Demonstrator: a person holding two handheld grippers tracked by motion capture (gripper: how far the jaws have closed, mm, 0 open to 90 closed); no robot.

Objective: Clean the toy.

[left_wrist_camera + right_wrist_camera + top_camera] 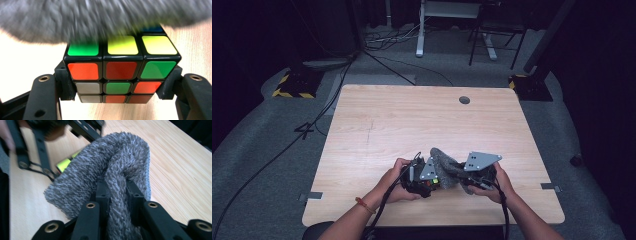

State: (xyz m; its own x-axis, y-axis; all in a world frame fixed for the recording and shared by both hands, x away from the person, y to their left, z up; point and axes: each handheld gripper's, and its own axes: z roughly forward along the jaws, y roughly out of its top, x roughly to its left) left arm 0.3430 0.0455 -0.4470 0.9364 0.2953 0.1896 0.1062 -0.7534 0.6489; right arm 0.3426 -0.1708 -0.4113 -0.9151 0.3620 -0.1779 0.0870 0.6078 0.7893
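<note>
- Closest to my left lens sits the puzzle cube [121, 72], clamped between my left gripper [117, 85]'s two black jaws, which press on its left and right sides near the lower layers.
- On the cube's near face I read orange, red and green tiles along the top row, then white, green and orange beneath, with the bottom row half hidden.
- Its upper face shows a green tile and two yellow ones; the rest of that face is covered by the grey cloth [100, 20], which lies blurred across the top of the left gripper view and touches the cube's upper face.
- My right gripper [117, 195] has its jaws closed on a fold of that same fuzzy grey cloth [110, 170], the pinched ridge running up between them and the rest bunching out to both sides.
- Past the cloth in the right gripper view I see a yellow sliver of the cube [63, 163] and the left gripper's black linkage.
- From the high view, both grippers meet at the near edge of the wooden worktop [412, 120], left gripper [424, 177] and right gripper [472, 177] just beside each other, with the cloth [444, 162] draped between them.
- Each of my hands, left hand [394, 180] and right hand [502, 185], wraps its own gripper from behind.
</note>
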